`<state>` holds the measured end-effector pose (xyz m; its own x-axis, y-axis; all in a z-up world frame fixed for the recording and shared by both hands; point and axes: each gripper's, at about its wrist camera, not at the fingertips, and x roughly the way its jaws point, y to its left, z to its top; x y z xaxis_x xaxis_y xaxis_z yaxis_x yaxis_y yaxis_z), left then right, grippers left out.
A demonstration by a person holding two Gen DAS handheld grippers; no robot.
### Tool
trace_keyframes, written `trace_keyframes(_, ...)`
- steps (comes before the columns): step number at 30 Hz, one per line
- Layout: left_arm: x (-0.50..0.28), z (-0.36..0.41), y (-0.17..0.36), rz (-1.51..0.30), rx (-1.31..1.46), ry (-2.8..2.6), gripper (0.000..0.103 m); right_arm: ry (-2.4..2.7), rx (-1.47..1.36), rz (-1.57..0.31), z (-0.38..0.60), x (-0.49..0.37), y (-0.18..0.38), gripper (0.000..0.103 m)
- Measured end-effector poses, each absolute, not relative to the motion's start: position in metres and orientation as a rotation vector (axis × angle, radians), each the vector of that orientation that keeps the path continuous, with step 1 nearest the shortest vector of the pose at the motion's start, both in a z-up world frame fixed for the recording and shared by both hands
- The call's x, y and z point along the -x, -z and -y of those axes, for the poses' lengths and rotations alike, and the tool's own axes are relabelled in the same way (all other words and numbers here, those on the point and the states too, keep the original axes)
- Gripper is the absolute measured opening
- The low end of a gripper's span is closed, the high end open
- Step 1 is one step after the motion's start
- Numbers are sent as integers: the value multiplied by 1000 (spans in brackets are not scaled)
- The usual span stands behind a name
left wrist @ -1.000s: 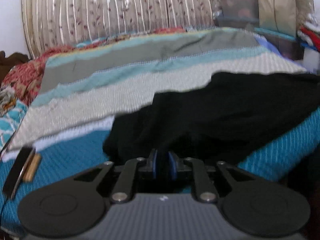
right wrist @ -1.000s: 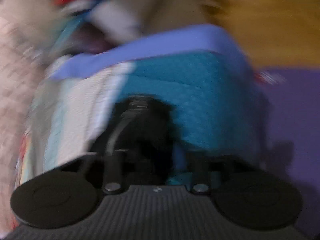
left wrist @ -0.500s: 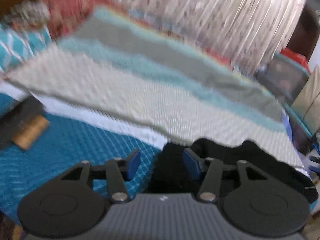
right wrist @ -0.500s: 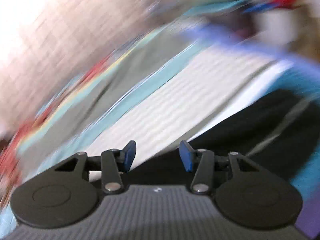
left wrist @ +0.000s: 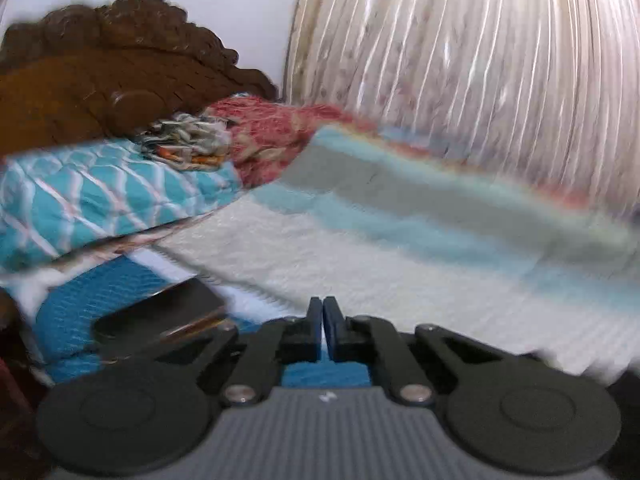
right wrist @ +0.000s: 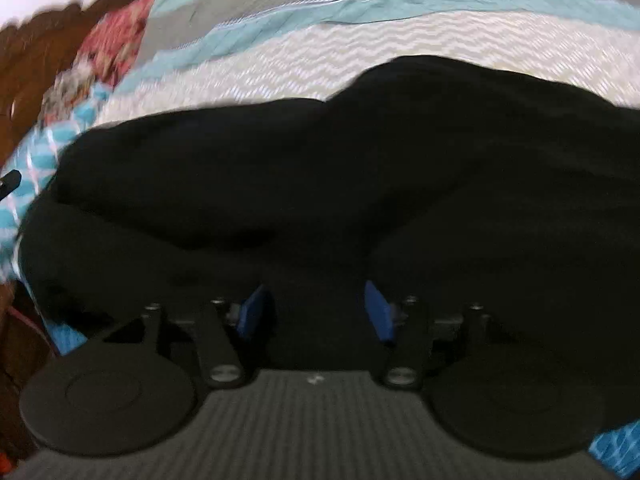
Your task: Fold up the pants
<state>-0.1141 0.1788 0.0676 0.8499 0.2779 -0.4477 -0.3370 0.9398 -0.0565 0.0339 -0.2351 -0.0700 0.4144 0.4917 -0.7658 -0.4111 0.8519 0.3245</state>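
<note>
**Left closed on nothing, right spread over the black pants**

My left gripper (left wrist: pixel 322 310) has its blue pads pressed together with nothing between them, having just snapped closed. Past its tips lies the striped bedspread (left wrist: pixel 400 248), white, pale blue and grey bands. To the left a dark flat object (left wrist: pixel 160 312) lies on the teal part of the cover, with a teal patterned pillow (left wrist: pixel 100 200) and the carved wooden headboard (left wrist: pixel 92 76) behind, and a pleated curtain (left wrist: pixel 480 72) on the right.

My right gripper (right wrist: pixel 316 312) has just been opening; its pads stand apart above the pants (right wrist: pixel 320 176), gripping nothing. The pants lie spread across the bedspread, filling most of that view
</note>
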Motion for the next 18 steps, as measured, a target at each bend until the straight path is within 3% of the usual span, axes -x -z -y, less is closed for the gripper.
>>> trace_keyframes(1,111,-182,-59,-515,163,-289,9,-566,-73,-996,232,-37,70,66)
trace_keyframes(4,121,-206,-42,-599,381,-206,13,-605,-32,-964,223,-31,55,65)
trace_keyframes(8,134,-234,-20,-694,595,-115,32,-807,-28,-811,217,-16,22,65)
trace_keyframes(10,140,-244,-5,-730,736,-34,37,-936,32,-774,198,-9,12,76)
trace_keyframes(12,143,-245,6,-749,843,38,54,-1018,121,-741,171,-4,10,80)
trace_keyframes(14,134,-240,19,-783,941,84,88,-1063,201,-733,145,4,18,79)
trace_keyframes(15,128,-239,27,-793,986,110,92,-1089,216,-761,132,3,21,69)
trace_keyframes(16,121,-238,32,-801,1021,138,100,-1131,227,-825,122,3,31,47)
trace_keyframes(18,107,-231,44,-811,1071,196,103,-1144,251,-979,103,-3,51,41)
